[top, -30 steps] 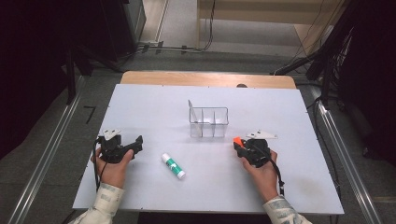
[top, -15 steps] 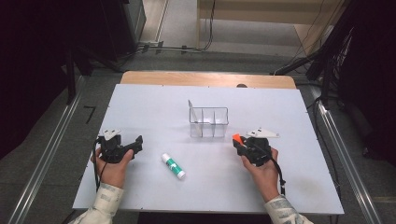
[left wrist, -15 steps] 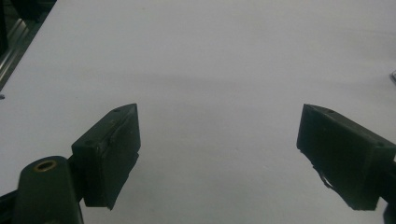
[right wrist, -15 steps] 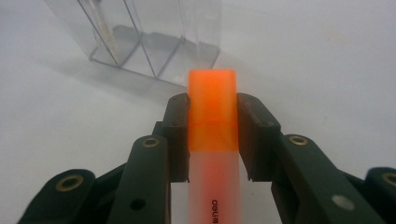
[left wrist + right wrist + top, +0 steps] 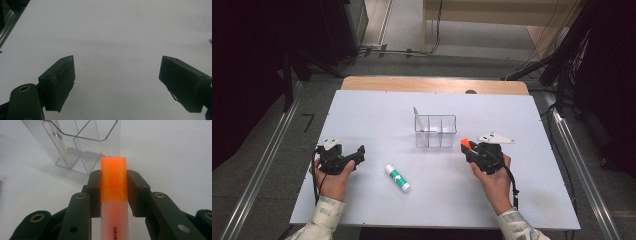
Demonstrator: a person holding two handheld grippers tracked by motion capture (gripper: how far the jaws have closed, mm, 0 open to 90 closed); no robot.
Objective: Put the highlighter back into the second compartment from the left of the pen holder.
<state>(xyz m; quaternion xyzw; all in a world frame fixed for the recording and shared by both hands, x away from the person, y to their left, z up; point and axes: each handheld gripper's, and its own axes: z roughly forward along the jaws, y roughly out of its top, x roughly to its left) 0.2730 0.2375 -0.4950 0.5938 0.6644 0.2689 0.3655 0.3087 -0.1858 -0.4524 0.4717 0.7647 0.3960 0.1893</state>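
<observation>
Near edge of the white counter (image 5: 362, 115): two hands come in from the bottom, each holding a gripper. Left hand (image 5: 332, 177) holds the left gripper (image 5: 357, 156) at near left, resting low on the counter; in the left gripper view its jaws stand wide apart with bare counter between them. Right hand (image 5: 493, 180) holds the right gripper (image 5: 468, 150) at near right, jaws clamped on an orange highlighter (image 5: 113, 182). The highlighter's orange cap end sticks out past the jaw tips, its translucent body runs back between them, and black print shows on the body. In the high view the orange tip (image 5: 464, 143) points far-left toward the organizer.

Between the grippers, slightly nearer, a white glue stick (image 5: 397, 178) with green label lies flat on the counter, well apart from both.

Farther, at counter centre: clear plastic organizer (image 5: 435, 131), upright, divided into compartments, taller back panel at left. Compartments look empty, though a thin rod-like shape by one wall can't be made out. The highlighter tip is near the organizer's right end, not touching.
</observation>
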